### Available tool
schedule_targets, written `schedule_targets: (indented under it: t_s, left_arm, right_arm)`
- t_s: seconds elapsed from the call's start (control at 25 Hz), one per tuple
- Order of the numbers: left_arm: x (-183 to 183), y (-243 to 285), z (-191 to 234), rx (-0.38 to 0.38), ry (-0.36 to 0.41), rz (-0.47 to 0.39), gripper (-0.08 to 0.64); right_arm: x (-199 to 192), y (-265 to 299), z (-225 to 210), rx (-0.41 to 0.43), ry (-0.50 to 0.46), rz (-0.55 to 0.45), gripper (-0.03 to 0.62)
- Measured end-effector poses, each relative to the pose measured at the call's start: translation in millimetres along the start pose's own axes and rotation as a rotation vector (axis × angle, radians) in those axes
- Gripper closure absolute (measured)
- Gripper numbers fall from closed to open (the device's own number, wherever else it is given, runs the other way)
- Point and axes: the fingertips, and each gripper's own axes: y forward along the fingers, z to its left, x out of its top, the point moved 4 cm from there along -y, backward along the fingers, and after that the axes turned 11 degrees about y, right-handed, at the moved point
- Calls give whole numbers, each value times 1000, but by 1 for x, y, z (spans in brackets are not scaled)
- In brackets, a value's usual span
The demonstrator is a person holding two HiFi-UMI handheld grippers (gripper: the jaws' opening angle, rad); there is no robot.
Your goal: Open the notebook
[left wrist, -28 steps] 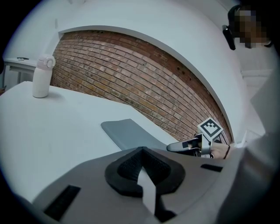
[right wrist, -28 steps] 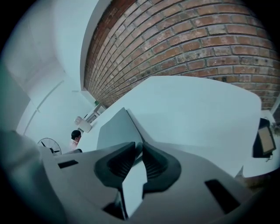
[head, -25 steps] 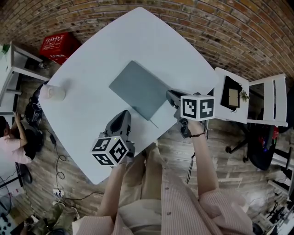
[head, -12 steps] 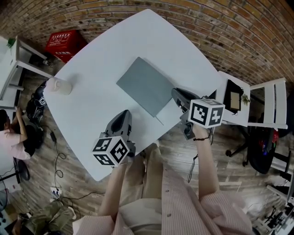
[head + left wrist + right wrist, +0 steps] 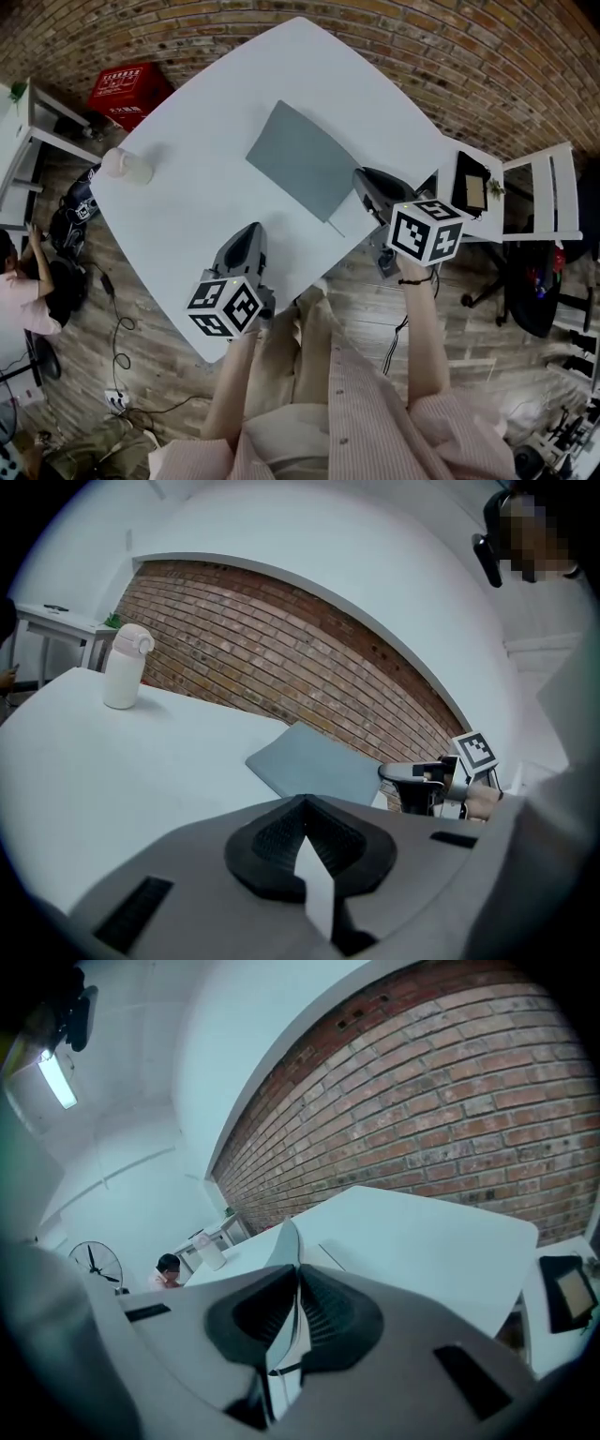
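Right gripper point(image 5: 364, 186): jaws have just been closing and are now pinched down to a thin slit on the grey cover point(image 5: 287, 1241), which runs edge-on between the pads and stands up off the white page under it. So we've got the cover, not the whole book. Left gripper point(image 5: 247, 236): jaws together, nothing in them, hanging over the near part of the table point(image 5: 187, 202), well apart from the job. The notebook point(image 5: 300, 159) lies mid-table, just ahead-left of the right gripper, with its long axis on the diagonal from far-left to near-right in the head view. Our grip sits at its near-right end, close to the corner. We can't make out the spine, but we reckon the hinge is on the side away from the grip, so the swing should go up and over toward far-left. Right hand is clearly the nearer one. Left could pin the lower pages if they lift. A white bottle point(image 5: 127, 166) stands at the table's left corner, out of the way.
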Motion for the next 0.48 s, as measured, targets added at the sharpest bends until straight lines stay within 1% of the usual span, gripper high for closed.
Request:
schedule_targets:
  t_s: [0.24,0.48]
  left_arm:
    - [-7,-28,13,3,-2,1,568]
    - [-12,-48,17,-2,6,-4,568]
  right_arm:
    - [-7,-9,29,-4,-55,-41,565]
    - [-17,-17,53,3,-118,-65,565]
